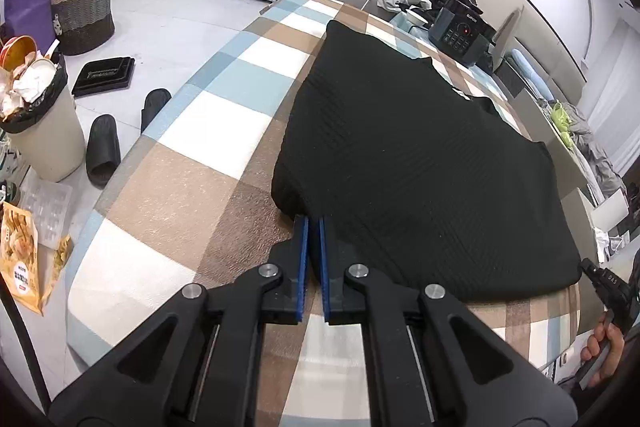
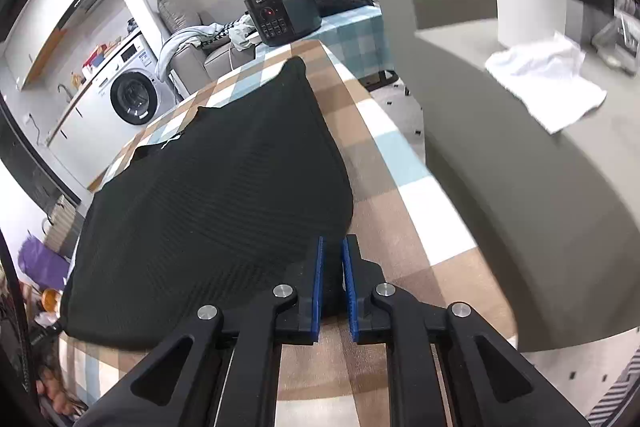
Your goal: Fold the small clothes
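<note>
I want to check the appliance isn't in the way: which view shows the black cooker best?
The right wrist view: the black cooker sits nearer the picture's middle, front panel and side both showing. In the left wrist view the cooker is off toward the edge beyond the black garment, mostly just its button panel.

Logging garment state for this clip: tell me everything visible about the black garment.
The black garment is a ribbed knit, lying flat and fairly smooth on the checked tablecloth. The left gripper is shut on its near left corner, the right gripper on its near right corner.
</note>
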`<state>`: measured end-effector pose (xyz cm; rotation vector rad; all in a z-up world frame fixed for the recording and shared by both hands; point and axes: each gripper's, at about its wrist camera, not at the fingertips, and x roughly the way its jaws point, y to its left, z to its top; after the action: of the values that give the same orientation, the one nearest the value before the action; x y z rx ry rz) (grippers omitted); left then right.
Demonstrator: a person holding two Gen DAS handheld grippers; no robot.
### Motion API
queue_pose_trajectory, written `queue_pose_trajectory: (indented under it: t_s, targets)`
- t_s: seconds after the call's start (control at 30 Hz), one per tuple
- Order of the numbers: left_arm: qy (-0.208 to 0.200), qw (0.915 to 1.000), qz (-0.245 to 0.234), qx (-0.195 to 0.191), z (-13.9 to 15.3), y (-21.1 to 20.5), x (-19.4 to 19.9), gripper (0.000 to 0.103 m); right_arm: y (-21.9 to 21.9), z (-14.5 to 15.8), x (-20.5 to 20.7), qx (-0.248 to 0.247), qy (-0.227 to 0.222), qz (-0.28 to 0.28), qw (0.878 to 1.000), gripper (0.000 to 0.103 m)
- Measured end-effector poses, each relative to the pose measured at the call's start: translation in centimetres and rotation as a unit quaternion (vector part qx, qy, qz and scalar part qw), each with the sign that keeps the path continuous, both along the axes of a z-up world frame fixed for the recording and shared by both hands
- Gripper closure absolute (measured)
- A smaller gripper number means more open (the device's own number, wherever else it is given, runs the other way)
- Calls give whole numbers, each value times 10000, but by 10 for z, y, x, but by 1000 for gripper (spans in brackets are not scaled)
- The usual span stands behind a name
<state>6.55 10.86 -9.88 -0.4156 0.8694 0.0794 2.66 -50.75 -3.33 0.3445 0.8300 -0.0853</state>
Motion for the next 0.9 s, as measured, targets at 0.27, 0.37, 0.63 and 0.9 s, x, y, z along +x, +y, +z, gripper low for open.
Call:
queue_pose_trajectory:
  t_s: [0.27,0.37,0.63,0.9]
  targets:
    - [-9,9996,143,261,11,-4,-14,89,50,20,1,-165,-339,804,9961,54]
    - [-77,9988,178,455,18,-6,-22,65,72,17,6,-211,-335,1078,9934,40]
    - [-227,9979,263,553,32,-1,-39,38,120,-1,18,-330,-114,1664,9854,28]
    - [-355,9983,-99,444,34,-24,-33,32,160,-27,36,-627,138,2059,9765,21]
